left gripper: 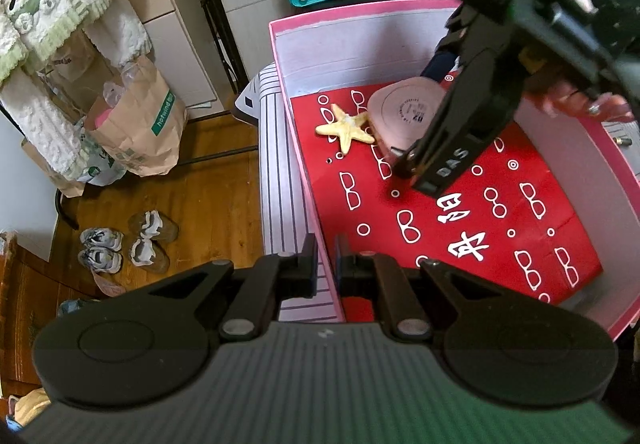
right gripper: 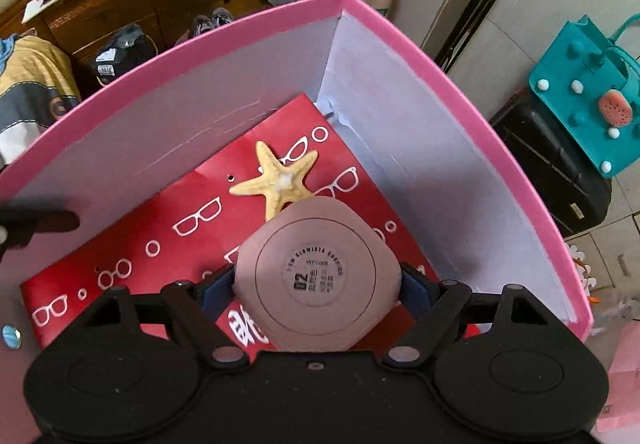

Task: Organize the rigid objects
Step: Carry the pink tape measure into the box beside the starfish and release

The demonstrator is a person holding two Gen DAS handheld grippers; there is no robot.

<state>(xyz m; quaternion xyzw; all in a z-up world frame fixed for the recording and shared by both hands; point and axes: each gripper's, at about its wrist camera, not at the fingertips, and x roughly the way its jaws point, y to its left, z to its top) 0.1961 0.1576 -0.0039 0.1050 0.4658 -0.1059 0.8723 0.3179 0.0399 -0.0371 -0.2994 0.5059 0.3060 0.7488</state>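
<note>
Care called for: right gripper (right gripper: 317, 286), jaws wide around pink dish (right gripper: 316, 272), lowered flat beside starfish (right gripper: 276, 179); left gripper (left gripper: 326, 264) pinching pink box (left gripper: 326, 276) wall.

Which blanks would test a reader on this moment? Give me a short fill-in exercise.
1. The right gripper holds a rounded pink compact case between its ____.
2. The left gripper is shut on the pink cardboard box's ____.
3. The yellow starfish lies on the ____ paper sheet with white glasses prints.

Missing words: fingers; wall; red
</note>
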